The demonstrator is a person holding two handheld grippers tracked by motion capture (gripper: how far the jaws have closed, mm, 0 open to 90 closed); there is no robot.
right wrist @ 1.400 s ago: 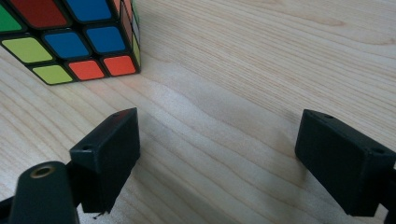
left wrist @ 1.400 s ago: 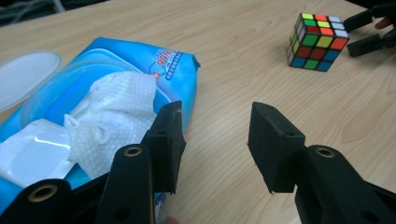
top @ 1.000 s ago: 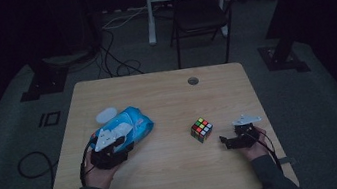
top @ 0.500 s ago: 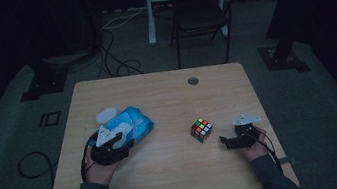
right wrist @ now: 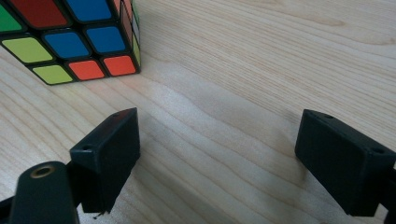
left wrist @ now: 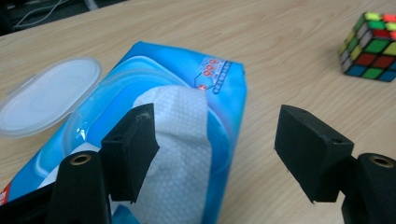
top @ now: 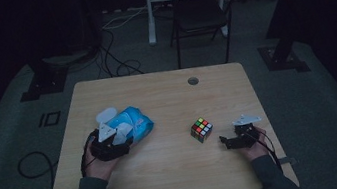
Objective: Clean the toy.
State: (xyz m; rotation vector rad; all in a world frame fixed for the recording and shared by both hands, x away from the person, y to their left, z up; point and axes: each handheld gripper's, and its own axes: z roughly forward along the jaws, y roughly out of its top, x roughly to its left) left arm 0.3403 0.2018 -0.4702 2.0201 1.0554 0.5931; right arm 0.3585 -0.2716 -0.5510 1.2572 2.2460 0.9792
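Seeing my left gripper (left wrist: 215, 158) fingers just opening, released beside the wipe (left wrist: 182, 154) of the wipes pack (top: 128, 125) near the surface's left edge; right gripper (right wrist: 217, 163) fingers released by the cube (right wrist: 70, 37).

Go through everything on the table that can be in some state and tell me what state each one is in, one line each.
Wet wipes pack: lying flat, lid flipped open.
Lid: hinged back, resting on the table.
Wipe: pulled partly out of the opening.
Puzzle cube: scrambled, standing free.
Left gripper: jaws just opened, one pad beside the wipe, not pinching it.
Right gripper: open, nothing between its jaws.
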